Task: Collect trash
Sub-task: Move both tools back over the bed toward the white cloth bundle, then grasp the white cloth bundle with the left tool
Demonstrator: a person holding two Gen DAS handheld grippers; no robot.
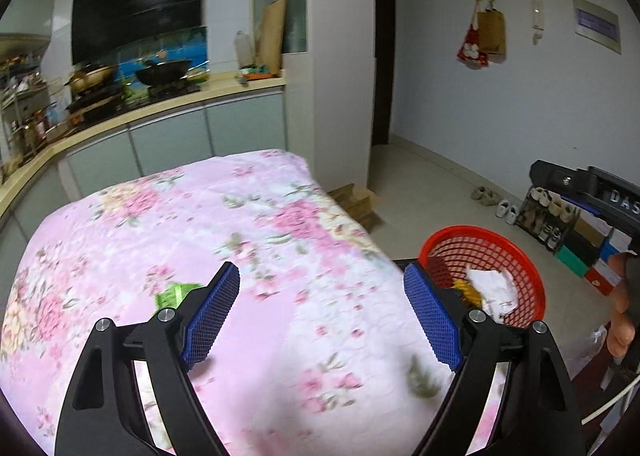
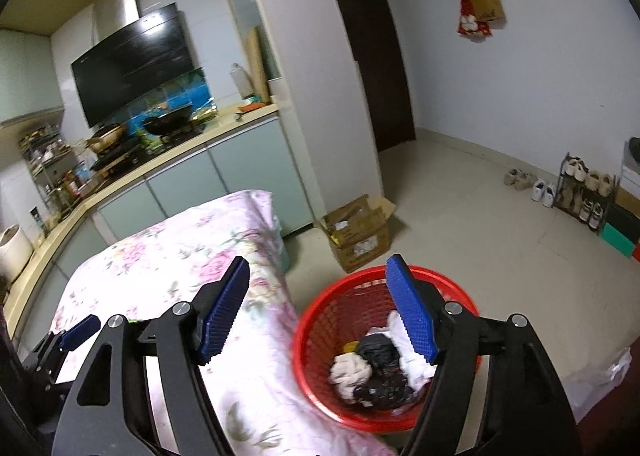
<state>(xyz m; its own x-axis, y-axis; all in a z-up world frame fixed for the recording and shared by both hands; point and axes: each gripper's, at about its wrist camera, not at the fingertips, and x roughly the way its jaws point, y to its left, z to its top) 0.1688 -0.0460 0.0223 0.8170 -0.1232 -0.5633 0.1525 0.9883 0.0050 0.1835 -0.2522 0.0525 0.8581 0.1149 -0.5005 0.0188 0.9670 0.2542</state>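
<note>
A red mesh basket [image 2: 320,336] stands at the right edge of a table under a pink floral cloth [image 1: 208,224]. Crumpled white, black and yellow trash [image 2: 372,368] lies inside it. My right gripper [image 2: 320,308] hangs open over the table edge and the basket's left rim, nothing between its blue pads. My left gripper [image 1: 322,312] is open above the cloth, also empty. A green wrapper [image 1: 173,293] lies on the cloth just left of its left finger. The basket [image 1: 516,248] shows behind the left gripper's right finger. The left gripper's tip [image 2: 80,330] appears in the right wrist view.
A kitchen counter [image 1: 168,104] with a wok and pans runs behind the table. An open cardboard box [image 2: 356,232] sits on the tiled floor beside a white pillar. Shoes and a shoe rack [image 2: 584,188] line the right wall. A hand [image 1: 620,320] holds the right gripper.
</note>
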